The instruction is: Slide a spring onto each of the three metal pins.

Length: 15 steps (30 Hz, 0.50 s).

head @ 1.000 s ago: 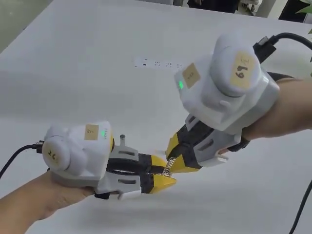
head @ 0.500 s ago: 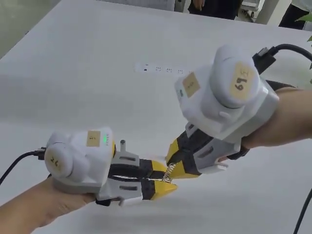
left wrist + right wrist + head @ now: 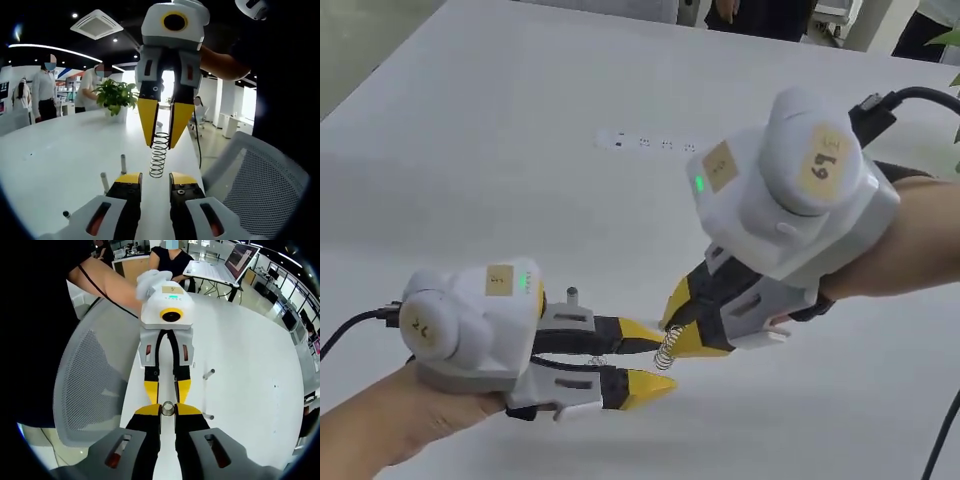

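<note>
A small coil spring (image 3: 666, 348) hangs with its upper end pinched in my right gripper (image 3: 673, 330), which is shut on it. In the left gripper view the spring (image 3: 159, 156) dangles from the right gripper (image 3: 161, 145) just above my left gripper (image 3: 155, 179), whose yellow-tipped jaws stand open around its lower end without clamping it. In the right gripper view the spring (image 3: 168, 409) appears end-on between the tips of the right gripper (image 3: 168, 412), with the left gripper (image 3: 167, 401) facing it. Upright metal pins (image 3: 123, 163) (image 3: 104, 181) (image 3: 65, 215) stand on the white table; one pin (image 3: 572, 295) shows behind the left gripper (image 3: 665, 362).
A white power strip (image 3: 645, 141) lies on the white table (image 3: 470, 150) beyond the grippers. A grey mesh chair (image 3: 95, 385) stands at the table's edge. A potted plant (image 3: 116, 97) and several people are at the far end of the room.
My left gripper's jaws have spread apart and let go of the spring's lower end. The spring stays in the right gripper. Both grippers shifted only slightly.
</note>
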Available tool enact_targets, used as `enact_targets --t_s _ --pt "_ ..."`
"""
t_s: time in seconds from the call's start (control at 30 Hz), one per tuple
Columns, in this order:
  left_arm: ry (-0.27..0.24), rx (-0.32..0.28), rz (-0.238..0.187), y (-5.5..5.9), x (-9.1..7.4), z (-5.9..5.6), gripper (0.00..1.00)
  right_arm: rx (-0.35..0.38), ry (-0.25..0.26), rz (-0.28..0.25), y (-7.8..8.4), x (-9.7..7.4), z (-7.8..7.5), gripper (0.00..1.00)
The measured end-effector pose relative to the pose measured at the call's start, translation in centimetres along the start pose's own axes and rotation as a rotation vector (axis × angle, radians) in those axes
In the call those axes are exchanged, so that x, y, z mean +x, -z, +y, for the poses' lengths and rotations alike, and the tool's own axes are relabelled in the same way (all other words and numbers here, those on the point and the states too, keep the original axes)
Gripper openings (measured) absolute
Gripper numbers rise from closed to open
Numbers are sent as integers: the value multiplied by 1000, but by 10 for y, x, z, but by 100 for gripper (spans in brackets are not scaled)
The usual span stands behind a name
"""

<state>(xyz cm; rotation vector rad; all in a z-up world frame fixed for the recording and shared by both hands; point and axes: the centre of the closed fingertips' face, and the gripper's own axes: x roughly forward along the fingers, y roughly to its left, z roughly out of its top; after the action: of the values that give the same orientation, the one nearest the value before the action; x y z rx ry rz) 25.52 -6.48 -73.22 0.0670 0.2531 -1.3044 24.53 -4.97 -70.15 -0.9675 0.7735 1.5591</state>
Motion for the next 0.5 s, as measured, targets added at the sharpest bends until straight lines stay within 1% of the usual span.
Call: enact_targets --t_s 0.1,0.23,0.3,0.4,0.5 --pt "-26 -4 -13 -3 -6 4 17 3 10 1 2 -1 -2 7" --pt "-61 -19 -20 -4 -15 11 21 10 19 -1 4 -2 -4 7" --pt "-82 -16 -13 -3 -20 14 25 11 25 -2 5 -2 -5 7" --pt "-105 -7 -4 0 -27 17 27 13 25 -5 6 -2 -5 7" --pt "-128 -13 0 3 -32 20 28 16 28 -5 7 -1 -6 7"
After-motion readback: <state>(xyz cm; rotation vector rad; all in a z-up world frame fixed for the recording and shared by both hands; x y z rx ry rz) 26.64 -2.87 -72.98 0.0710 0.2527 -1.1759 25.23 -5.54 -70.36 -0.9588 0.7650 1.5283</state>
